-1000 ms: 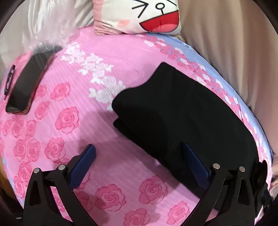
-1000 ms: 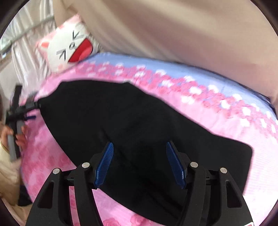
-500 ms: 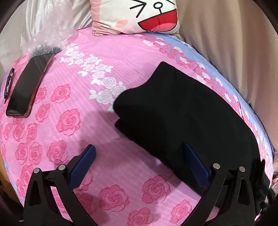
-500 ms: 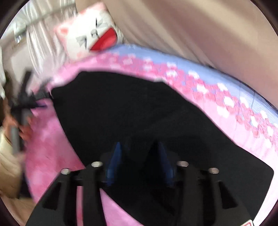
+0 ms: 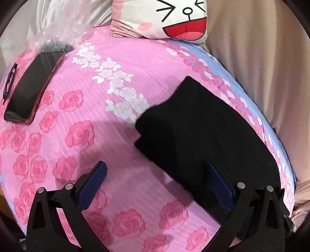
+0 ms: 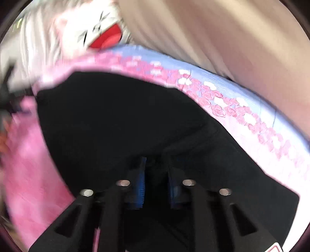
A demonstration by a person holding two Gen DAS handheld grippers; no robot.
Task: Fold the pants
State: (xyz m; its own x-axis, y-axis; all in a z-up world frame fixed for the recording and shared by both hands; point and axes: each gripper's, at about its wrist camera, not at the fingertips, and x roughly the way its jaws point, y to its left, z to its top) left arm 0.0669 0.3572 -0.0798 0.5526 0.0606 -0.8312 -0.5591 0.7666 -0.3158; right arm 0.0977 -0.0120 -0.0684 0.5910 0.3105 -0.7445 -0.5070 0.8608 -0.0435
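Currently the black pants (image 5: 203,135) lie folded into a thick, layered slab on the pink rose-print bedsheet (image 5: 93,100), nearer the sheet's blue border than its middle, with a rounded doubled edge facing the sheet's centre. Beyond the pants sits a cartoon-face pillow (image 5: 164,17); well to their far side lie a dark phone (image 5: 33,87) and a crinkled clear plastic bag (image 5: 58,29) over something dark. The left gripper (image 5: 155,174) stands spread wide, one blue pad at the pants' edge, clamping nothing. The right gripper (image 6: 156,174) is closing, a bunch of the pants' cloth between its pads.
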